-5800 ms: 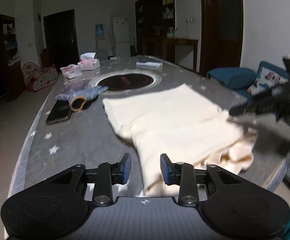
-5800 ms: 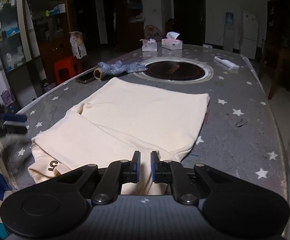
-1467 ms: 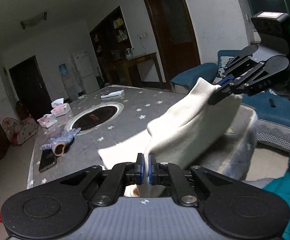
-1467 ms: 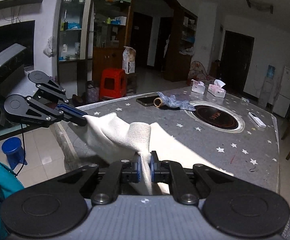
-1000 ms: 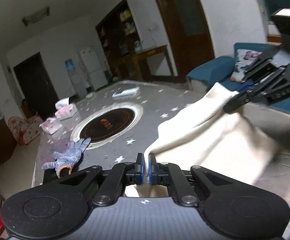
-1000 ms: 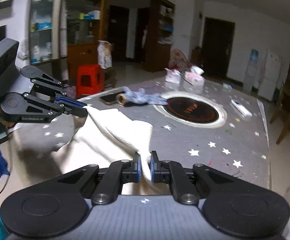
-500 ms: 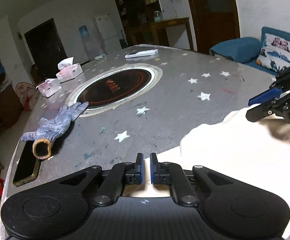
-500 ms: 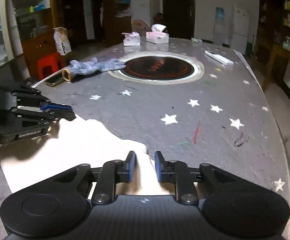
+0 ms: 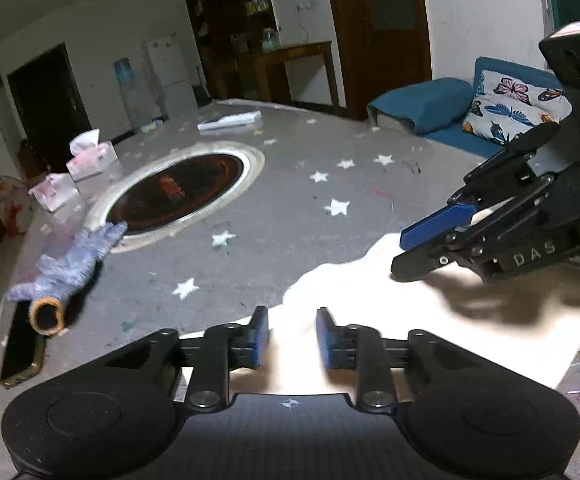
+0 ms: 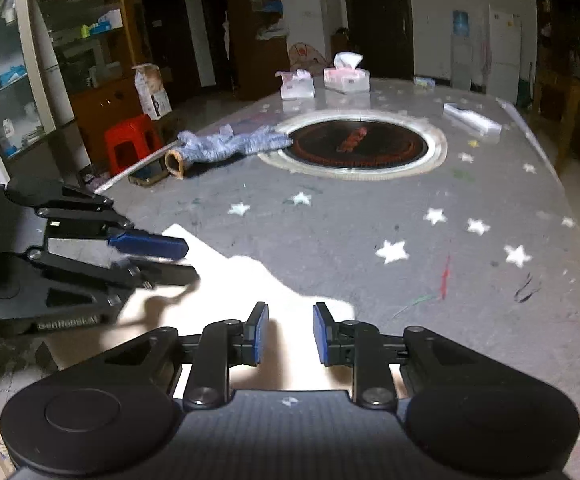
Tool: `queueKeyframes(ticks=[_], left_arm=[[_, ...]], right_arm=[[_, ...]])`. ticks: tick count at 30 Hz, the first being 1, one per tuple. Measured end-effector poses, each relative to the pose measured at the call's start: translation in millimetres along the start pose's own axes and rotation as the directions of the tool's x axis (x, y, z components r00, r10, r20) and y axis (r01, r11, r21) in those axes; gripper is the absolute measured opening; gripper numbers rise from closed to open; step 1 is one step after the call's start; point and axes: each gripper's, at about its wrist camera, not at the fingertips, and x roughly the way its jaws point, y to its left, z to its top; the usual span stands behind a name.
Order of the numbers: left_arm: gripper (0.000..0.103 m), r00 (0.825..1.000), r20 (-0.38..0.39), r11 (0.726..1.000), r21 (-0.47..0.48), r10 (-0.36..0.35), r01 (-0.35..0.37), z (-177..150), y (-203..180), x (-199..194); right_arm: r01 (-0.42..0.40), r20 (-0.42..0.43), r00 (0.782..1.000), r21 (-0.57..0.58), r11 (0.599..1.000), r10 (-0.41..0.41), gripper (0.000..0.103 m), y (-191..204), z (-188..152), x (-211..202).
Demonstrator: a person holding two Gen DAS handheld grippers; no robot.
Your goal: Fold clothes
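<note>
A cream garment [image 9: 429, 320] lies folded flat on the grey star-patterned table [image 9: 290, 216], near its front edge. It also shows in the right wrist view [image 10: 226, 280]. My left gripper [image 9: 288, 338] is open and empty, just above the cloth's far edge. My right gripper [image 10: 286, 334] is open and empty too, above the same edge. In the left wrist view the right gripper [image 9: 421, 246] hovers over the cloth at the right. In the right wrist view the left gripper [image 10: 170, 258] hovers at the left.
A round dark hotplate [image 9: 178, 190] is set in the table's middle. A blue-grey knit glove [image 9: 70, 264] and a phone [image 9: 20, 354] lie at the left. Two tissue boxes [image 9: 90, 154] and a white remote [image 9: 230, 120] sit at the far side. A red stool [image 10: 130, 144] stands beside the table.
Both grippers carried the lifted cloth forward and down onto the table, folding it over. Both have since opened wide and let go of it.
</note>
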Motion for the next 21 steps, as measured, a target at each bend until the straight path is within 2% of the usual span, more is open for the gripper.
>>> queueKeyframes(ticks=[3,10,15,19,21], left_arm=[[0.03,1.0,-0.027,1.0,0.009,0.012,-0.012,-1.5,0.5,12.7],[0.03,0.999,-0.013,0.999,0.006,0.038,-0.038,-1.3,-0.9,18.3],[0.03,0.998,-0.01,0.998,0.022,0.059,-0.059,-0.6,-4.9,18.3],[0.03,0.998,-0.008,0.997,0.016,0.069,-0.069,0.0,-6.4,18.8],[0.032,0.997,-0.011,0.997,0.015,0.077,-0.077,0.3,-6.7,18.4]], right_arm=[[0.017,-0.004,1.0,-0.009,1.0,-0.017,0.022,-1.9,-4.5,7.8],[0.062,0.033,0.998,-0.034,0.997,-0.061,0.022,0.1,-9.9,15.3],[0.058,0.048,0.997,-0.035,0.998,-0.056,0.022,4.6,-8.1,-1.2],[0.041,0.031,0.999,-0.077,0.996,-0.039,0.022,16.4,-18.0,-10.6],[0.053,0.013,0.999,-0.057,0.997,-0.052,0.022,12.6,-24.4,-4.5]])
